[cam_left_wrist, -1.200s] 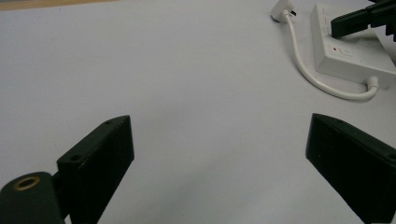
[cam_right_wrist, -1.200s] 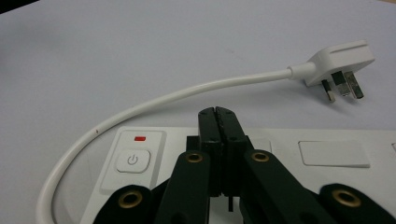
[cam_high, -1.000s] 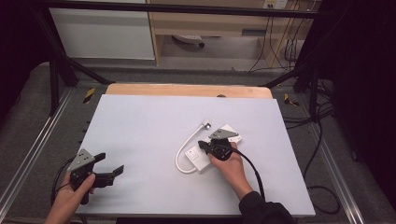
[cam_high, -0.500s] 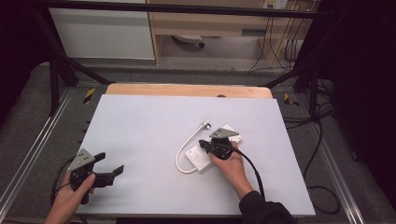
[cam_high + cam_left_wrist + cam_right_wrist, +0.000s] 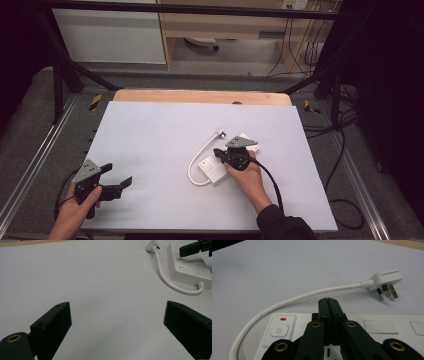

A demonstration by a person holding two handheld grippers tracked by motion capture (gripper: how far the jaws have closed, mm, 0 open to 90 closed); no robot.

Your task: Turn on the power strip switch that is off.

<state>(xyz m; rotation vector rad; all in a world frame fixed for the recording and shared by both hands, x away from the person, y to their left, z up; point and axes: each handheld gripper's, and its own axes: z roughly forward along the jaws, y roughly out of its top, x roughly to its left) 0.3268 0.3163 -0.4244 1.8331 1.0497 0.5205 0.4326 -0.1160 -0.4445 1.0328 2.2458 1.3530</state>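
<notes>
Apparently idle: right gripper (image 5: 329, 300), jaws together, poised over power strip (image 5: 382, 327); left gripper (image 5: 114, 177) apart. Next likely pressing its switch (image 5: 279, 330).

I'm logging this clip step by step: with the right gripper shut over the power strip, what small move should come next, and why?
Probably open the right gripper: its jaws are closed together on nothing above the power strip, so they can't grip it, the cord or the plug. The left gripper is open, far off.

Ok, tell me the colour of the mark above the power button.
Red, clearest in the right gripper view.
</notes>
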